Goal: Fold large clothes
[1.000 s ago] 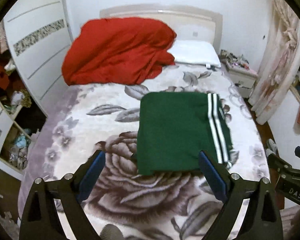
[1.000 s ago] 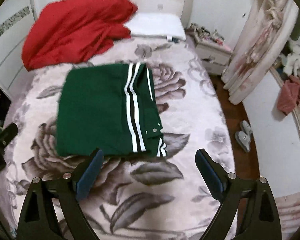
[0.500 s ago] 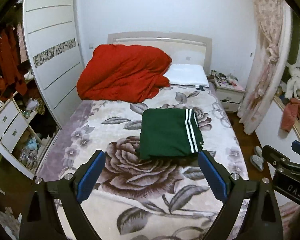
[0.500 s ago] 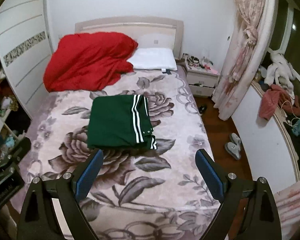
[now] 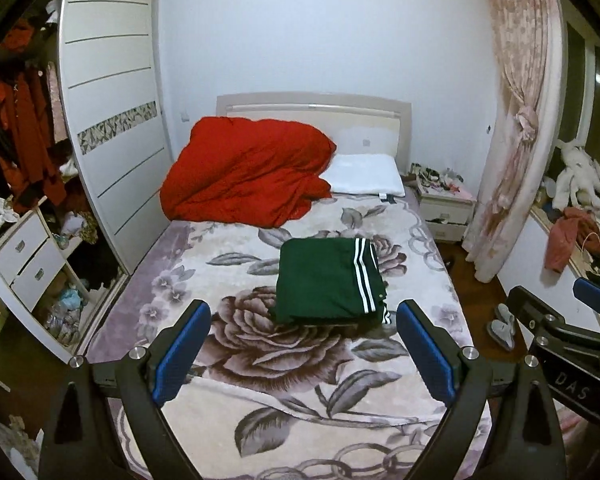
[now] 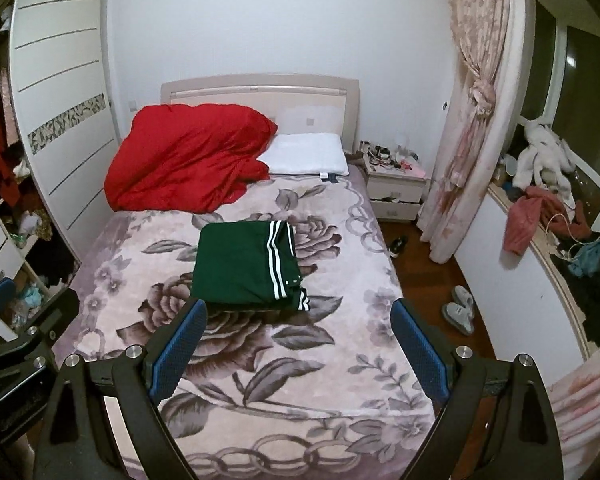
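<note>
A dark green garment with white side stripes (image 5: 326,280) (image 6: 244,266) lies folded into a neat rectangle in the middle of the bed. My left gripper (image 5: 302,326) hangs open near the foot of the bed, well short of the garment, holding nothing. My right gripper (image 6: 298,324) is likewise open and empty, drawn back from the garment. In the left wrist view the other gripper's black body (image 5: 560,336) shows at the right edge.
The bed carries a floral blanket (image 5: 292,364) (image 6: 260,356), a crumpled red duvet (image 5: 244,172) (image 6: 188,160) and a white pillow (image 6: 306,158) at the head. A white wardrobe (image 5: 112,120) stands left, a nightstand (image 6: 396,194), curtain (image 6: 468,120) and slippers (image 6: 458,308) right.
Both grippers have pulled back and up from the folded garment, so the whole bed and room now show. The garment lies where it was. Both stay open.
</note>
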{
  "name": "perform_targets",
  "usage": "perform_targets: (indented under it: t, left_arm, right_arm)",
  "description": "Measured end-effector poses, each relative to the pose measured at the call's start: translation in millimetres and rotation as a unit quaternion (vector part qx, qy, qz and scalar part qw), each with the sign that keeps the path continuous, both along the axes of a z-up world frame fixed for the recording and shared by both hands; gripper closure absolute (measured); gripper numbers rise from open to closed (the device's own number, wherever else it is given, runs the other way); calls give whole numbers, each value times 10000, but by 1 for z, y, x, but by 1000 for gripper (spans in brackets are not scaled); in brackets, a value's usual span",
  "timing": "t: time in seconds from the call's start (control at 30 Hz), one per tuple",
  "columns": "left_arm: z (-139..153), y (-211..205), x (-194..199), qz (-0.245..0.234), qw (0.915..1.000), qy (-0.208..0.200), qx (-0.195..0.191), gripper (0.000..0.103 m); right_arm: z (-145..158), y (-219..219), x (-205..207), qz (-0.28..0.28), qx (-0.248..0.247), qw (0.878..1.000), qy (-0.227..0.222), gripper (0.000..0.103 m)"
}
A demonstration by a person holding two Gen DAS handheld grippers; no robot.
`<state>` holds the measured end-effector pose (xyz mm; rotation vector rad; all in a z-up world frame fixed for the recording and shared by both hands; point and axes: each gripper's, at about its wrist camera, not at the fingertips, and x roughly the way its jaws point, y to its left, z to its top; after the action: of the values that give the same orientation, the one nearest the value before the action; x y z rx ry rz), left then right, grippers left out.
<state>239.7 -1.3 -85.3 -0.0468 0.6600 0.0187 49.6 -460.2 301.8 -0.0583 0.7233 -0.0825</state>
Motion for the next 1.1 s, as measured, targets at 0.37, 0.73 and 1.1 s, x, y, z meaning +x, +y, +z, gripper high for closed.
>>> perform_targets:
  t: [0.37, 0.73, 1.1]
  left_arm:
    - [4, 8, -15, 205, 9996, -181, 8, 8]
    - [12, 9, -24, 309, 9989, -362, 30, 5]
    - [14, 5, -27, 342, 9987, -380, 89, 5]
  right_arm:
    - [26, -1, -30, -4, -30, 9998, -183, 3]
    - [34, 1, -38, 187, 58, 9994, -287, 1]
    - [35, 3, -48, 217, -37, 9989, -404, 1]
